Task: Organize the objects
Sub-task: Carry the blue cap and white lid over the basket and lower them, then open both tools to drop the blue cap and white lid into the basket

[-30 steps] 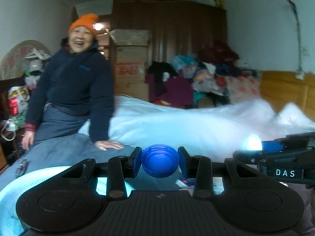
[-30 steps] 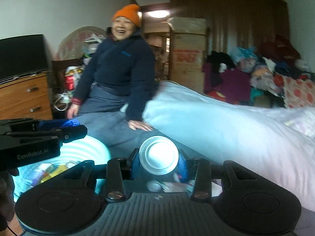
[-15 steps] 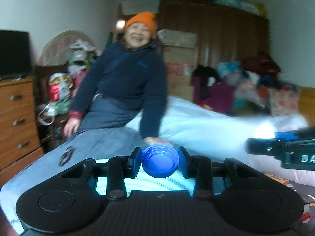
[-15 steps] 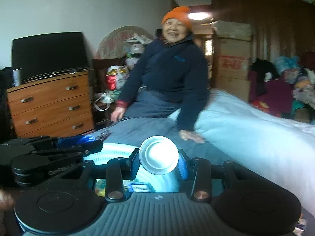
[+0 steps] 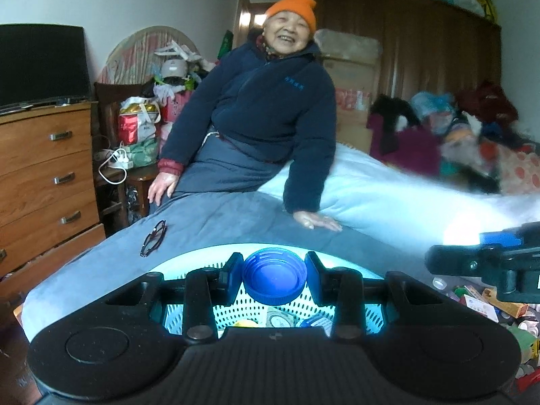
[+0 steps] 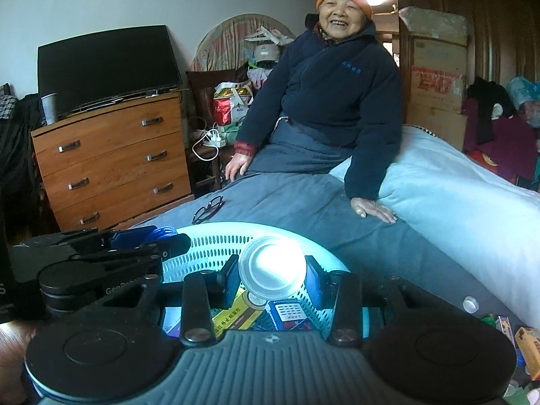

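Left gripper (image 5: 274,275): we find it clamped on a blue cap (image 5: 274,279), hollow side facing the camera, held over the near rim of a pale perforated basket (image 5: 199,315)

Right gripper (image 6: 272,275): we see it closed around a white cap (image 6: 272,272), bright with glare, also held above the basket (image 6: 216,249); in the right wrist view the left gripper (image 6: 170,236) shows at the left with its blue cap (image 6: 161,233) at the basket's left rim

Basket contents, as far as we can make out: a yellow printed box (image 6: 229,317), a blue box (image 6: 288,314), a small round lid (image 6: 255,300); the rest is hidden behind the gripper bodies

Right of the basket: we note a scatter of small boxes and caps (image 5: 489,307) on the bed, and one white cap (image 6: 470,303) lying apart

Beyond the basket: a grey blanket (image 5: 236,216) with a pair of glasses (image 5: 153,238) lying on it, left of centre; a white quilt (image 5: 388,189) further right

Far side: a person (image 5: 270,108) in an orange hat and dark jacket sits on the bed edge, one hand flat on the blanket

Left: a wooden dresser (image 6: 114,155) with a black screen (image 6: 104,64) on top

Far right: stacked cardboard boxes (image 5: 351,77), a dark wardrobe (image 5: 422,50), a heap of clothes (image 5: 455,125)
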{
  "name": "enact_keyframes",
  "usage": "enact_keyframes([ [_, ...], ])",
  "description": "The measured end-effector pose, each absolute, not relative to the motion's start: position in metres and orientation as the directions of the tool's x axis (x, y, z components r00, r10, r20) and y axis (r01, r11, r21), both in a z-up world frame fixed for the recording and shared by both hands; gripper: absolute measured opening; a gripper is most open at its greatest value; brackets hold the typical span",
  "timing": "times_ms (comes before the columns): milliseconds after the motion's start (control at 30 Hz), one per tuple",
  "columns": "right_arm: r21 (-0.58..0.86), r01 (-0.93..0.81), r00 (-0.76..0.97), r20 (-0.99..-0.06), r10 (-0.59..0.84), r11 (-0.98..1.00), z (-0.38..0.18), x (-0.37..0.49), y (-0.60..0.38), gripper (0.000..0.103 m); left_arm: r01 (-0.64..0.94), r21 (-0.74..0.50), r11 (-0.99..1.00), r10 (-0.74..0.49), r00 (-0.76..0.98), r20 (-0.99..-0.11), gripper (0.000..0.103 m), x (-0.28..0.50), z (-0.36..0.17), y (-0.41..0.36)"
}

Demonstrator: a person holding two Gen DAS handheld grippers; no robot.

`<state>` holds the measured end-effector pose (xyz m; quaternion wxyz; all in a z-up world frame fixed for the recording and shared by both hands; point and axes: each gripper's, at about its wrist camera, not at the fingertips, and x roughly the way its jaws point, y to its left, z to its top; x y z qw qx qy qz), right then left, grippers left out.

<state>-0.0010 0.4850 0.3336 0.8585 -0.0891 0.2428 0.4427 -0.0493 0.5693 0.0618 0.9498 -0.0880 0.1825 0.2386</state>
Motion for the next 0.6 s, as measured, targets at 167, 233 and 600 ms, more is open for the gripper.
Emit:
enact_keyframes([
  [167, 0.062, -0.803, 0.487, -0.506, 0.713, 0.593, 0.326, 0.004, 0.491, 0.042, -0.484, -0.078, 0.871, 0.419, 0.818, -0.395, 0.04, -0.048, 0.061, 0.571],
  [233, 0.064, -0.803, 0.485, -0.507, 0.712, 0.592, 0.324, 0.005, 0.493, 0.042, -0.484, -0.075, 0.872, 0.419, 0.816, -0.398, 0.04, -0.046, 0.06, 0.573],
  [600, 0.062, -0.804, 0.484, -0.512, 0.71, 0.592, 0.318, 0.009, 0.494, 0.043, -0.488, -0.072, 0.87, 0.42, 0.809, -0.41, 0.04, -0.045, 0.058, 0.575],
])
